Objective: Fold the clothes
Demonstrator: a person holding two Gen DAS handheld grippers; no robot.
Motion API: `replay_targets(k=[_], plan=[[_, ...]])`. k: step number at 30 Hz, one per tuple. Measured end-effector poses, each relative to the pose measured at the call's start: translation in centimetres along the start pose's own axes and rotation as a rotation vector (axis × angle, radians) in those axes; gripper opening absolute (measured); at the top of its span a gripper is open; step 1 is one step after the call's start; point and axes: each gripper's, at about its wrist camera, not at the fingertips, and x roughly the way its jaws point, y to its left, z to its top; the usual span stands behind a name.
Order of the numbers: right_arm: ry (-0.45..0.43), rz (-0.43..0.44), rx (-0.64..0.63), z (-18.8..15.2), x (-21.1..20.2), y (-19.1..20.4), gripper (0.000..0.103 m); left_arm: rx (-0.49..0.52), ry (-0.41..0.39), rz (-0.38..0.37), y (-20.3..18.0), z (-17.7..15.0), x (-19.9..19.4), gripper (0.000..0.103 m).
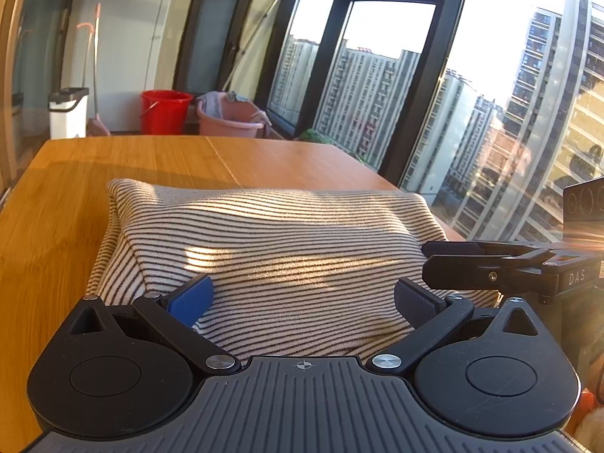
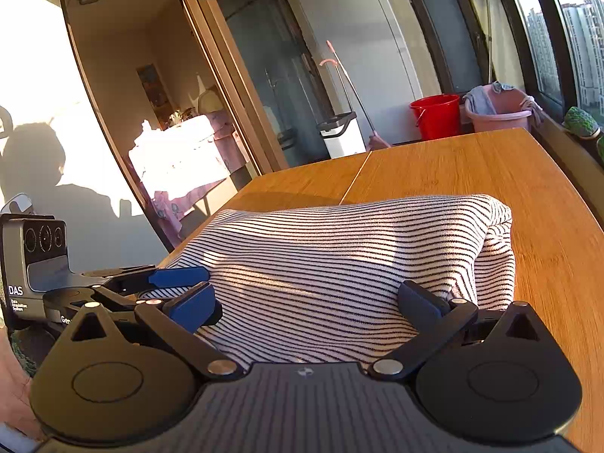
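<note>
Nearest the lens in each wrist view: jaws spread wide, blue pad on one side, dark pad on the other, nothing clamped between.

Striped cloth (image 1: 264, 256) bundled into a thick folded heap on the worktop (image 1: 113, 166), lying straight ahead of both tools and filling the gap between the pads. Near edge of the cloth reaching right under the left gripper (image 1: 302, 298); same with the right gripper (image 2: 317, 302), where the heap (image 2: 339, 264) bulges up between the open fingers. Contact between pads and fabric not clear from either view.

Both tools held low and about level, side by side, aimed along the worktop (image 2: 490, 173) at the same heap. Right tool's closer finger (image 1: 472, 260) visible at the right of the left view, just beside the cloth's corner; left tool's blue pad (image 2: 177, 275) showing at the left of the right view, next to the fabric's edge.

Beyond the worktop: red bucket (image 1: 164, 111), pink basin (image 1: 230, 115), white bin (image 1: 68, 113), large windows (image 1: 377, 75) with tower blocks outside.
</note>
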Motion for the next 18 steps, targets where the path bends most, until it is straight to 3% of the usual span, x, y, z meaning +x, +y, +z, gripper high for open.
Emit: replay_targets(k=[18], plan=[[0.001,0.003,0.004,0.07,-0.11,-0.09,0.103,-0.008,-0.003,-0.006,-0.01,-0.01,-0.04,0.103]])
